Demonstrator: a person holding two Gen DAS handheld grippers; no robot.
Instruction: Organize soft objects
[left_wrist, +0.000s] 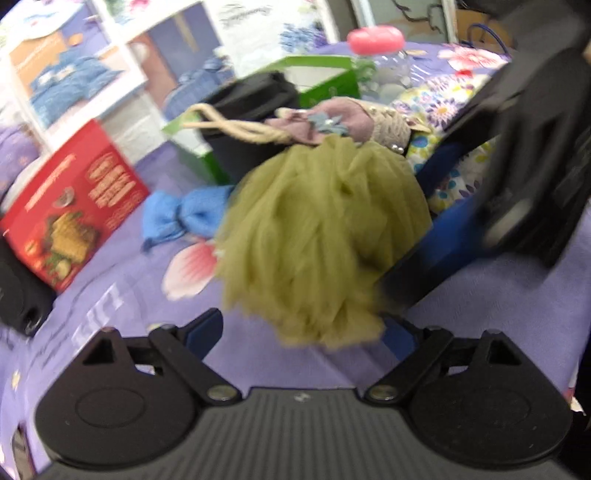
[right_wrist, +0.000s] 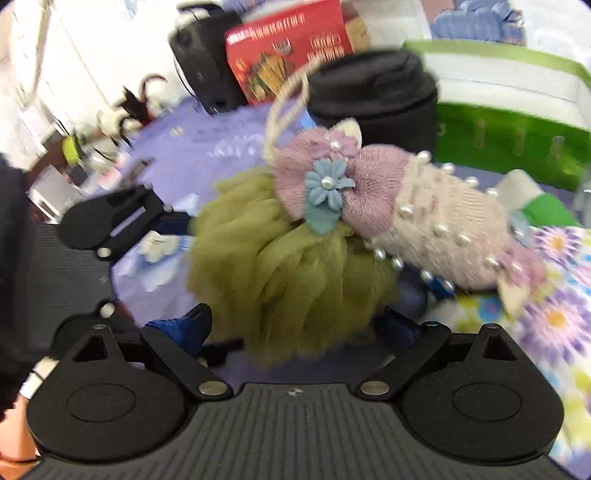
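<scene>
An olive-green mesh bath pouf (left_wrist: 317, 236) (right_wrist: 291, 266) sits on the purple flowered cloth (left_wrist: 122, 295). Against its far side lies a knitted pink and cream pouch (right_wrist: 443, 221) (left_wrist: 354, 125) with pearls, a bow and a cord handle. My left gripper (left_wrist: 301, 328) stands wide with the pouf's near part between its blue fingers (left_wrist: 205, 332); the tips are hidden. My right gripper (right_wrist: 295, 325) (left_wrist: 412, 232) comes in from the right, also wide, and straddles the pouf. The pouf looks unsquashed. The right wrist view shows the left gripper (right_wrist: 177, 229) at the pouf's left edge.
A blue cloth (left_wrist: 184, 218) lies left of the pouf. Behind stand a black fabric tub (left_wrist: 251, 110) (right_wrist: 373, 92), a green box (left_wrist: 325, 77) (right_wrist: 509, 122) and a red carton (left_wrist: 74, 214) (right_wrist: 291, 44). A pink-lidded jar (left_wrist: 376, 38) and a floral cloth (right_wrist: 554, 314) are at the right.
</scene>
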